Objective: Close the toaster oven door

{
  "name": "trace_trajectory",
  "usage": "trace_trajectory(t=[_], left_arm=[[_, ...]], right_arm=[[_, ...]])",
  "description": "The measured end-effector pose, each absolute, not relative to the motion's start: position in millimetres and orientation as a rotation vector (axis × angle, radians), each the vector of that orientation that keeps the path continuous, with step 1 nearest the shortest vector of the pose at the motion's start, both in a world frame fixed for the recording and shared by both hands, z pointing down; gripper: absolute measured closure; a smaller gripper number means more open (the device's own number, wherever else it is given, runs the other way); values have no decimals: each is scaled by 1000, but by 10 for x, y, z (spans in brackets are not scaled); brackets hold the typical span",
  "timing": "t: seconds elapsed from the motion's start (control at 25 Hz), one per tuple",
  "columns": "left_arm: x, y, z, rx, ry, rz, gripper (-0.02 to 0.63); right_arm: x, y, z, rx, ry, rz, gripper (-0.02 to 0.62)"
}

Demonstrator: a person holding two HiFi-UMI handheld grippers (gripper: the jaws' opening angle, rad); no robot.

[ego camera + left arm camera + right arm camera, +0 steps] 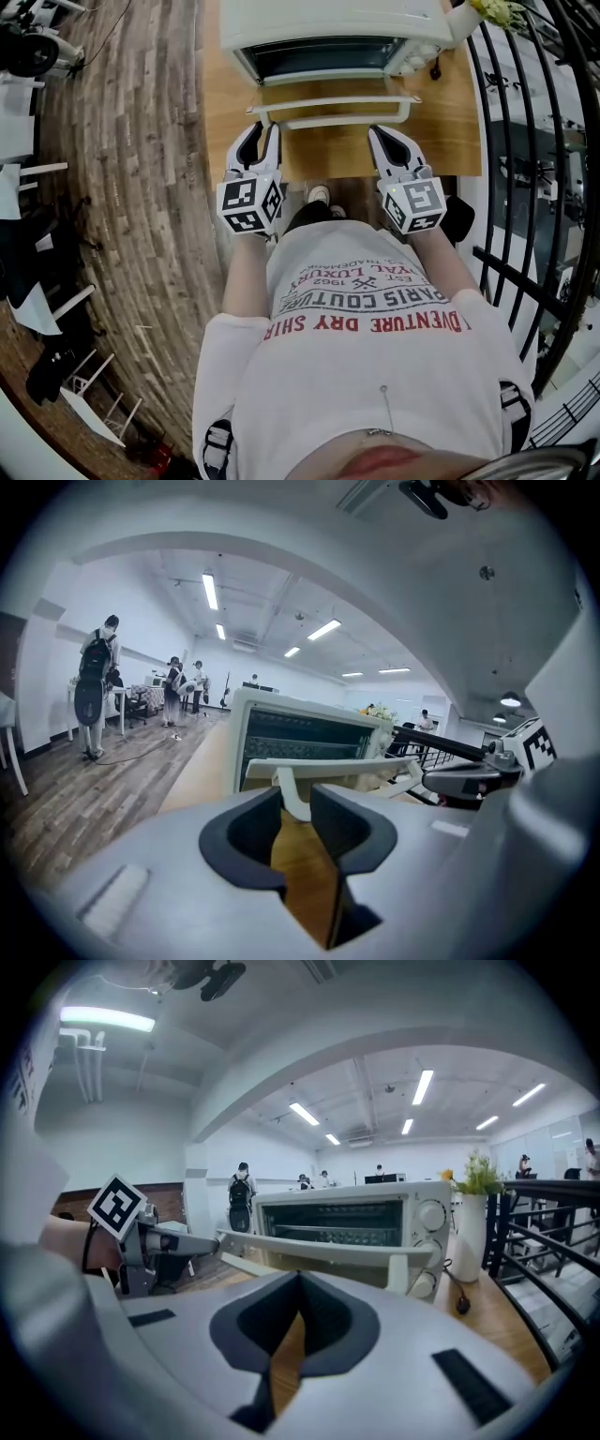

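Observation:
A white toaster oven (328, 23) stands at the far side of a wooden table (450, 112). Its door hangs open toward me, with the white handle bar (342, 120) at the near edge. My left gripper (265, 131) sits under the handle's left end. In the left gripper view the jaws (295, 803) stand apart, and the handle's left post (292, 797) is at their tips. My right gripper (382, 136) is below the handle's right end, a little short of it. Its jaws (298, 1283) meet at the tips with nothing in them. The open door (319, 1246) is just ahead of them.
A white vase with a plant (469, 1232) stands right of the oven, and a black plug (461, 1304) lies on the table beside it. A black railing (525, 141) runs along the right. Wood floor (131, 141) lies to the left. People stand far off (94, 686).

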State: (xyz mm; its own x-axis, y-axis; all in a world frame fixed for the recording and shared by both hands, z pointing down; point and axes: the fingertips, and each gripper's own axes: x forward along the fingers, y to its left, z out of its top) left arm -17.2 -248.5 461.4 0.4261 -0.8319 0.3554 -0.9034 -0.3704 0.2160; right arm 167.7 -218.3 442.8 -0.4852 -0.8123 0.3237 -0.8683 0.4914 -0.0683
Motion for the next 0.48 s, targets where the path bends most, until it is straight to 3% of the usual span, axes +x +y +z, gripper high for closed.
trace_trajectory(t=[0.48], left_arm=[[-143,-2887,4300,2337,-1439,210,495]], right_arm=[[1762,-2484,4208,1472,-2482,232,607]])
